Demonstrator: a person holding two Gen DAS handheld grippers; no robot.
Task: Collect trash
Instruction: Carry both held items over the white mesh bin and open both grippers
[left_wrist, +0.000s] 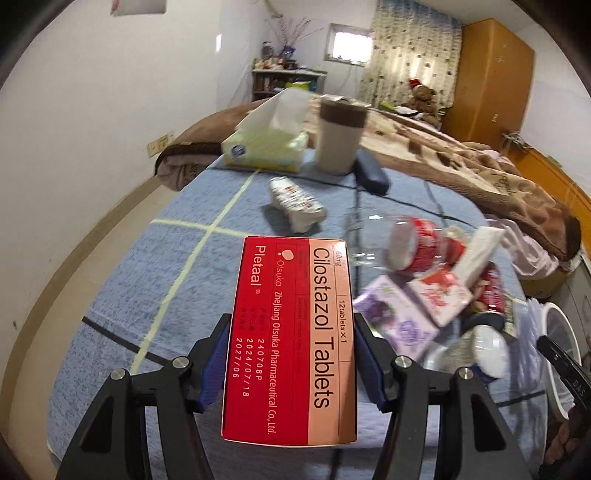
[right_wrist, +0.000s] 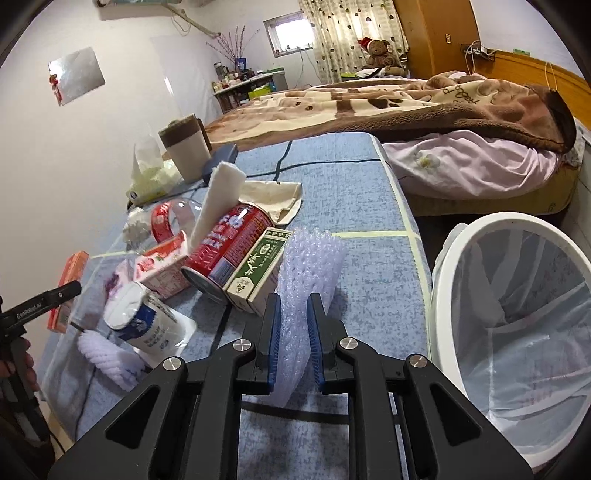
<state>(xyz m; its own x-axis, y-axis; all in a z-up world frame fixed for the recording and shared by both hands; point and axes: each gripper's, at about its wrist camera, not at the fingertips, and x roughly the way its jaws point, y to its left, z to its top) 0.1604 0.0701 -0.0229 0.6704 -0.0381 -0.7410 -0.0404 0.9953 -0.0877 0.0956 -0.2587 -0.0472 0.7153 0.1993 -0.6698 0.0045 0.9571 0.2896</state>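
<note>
My left gripper (left_wrist: 291, 354) has its blue pads closed onto the two long sides of a red medicine box (left_wrist: 291, 339) printed "Cilostazol Tablets", and the box sits lengthwise between the fingers, held above the blue quilted bed cover (left_wrist: 155, 295). My right gripper (right_wrist: 293, 339) is pinched nearly closed on a strip of pale bubble wrap (right_wrist: 310, 273), which stands up out of the pads and leans toward 12 o'clock.

From the right wrist camera, the rest of the trash lies in a loose heap at 10 to 11 o'clock of the bubble wrap: a green-and-white carton (right_wrist: 258, 273) just beside it, touching a red can (right_wrist: 229, 247) lying on its side, then a pink-and-white carton (right_wrist: 162, 269), a white-and-blue yogurt bottle (right_wrist: 147, 321) on its side, and a clear bottle with a red label (right_wrist: 173, 218). A white foam sheet (right_wrist: 218, 199) leans on the can.

At 3 o'clock the white-rimmed bin (right_wrist: 443, 280) with a clear liner stands just beside the bed's edge.

Farther off at 11 o'clock are a tissue box (right_wrist: 151, 181) and a beige cup with a brown band (right_wrist: 186, 147), with a brown blanket (right_wrist: 369, 103) beyond.
</note>
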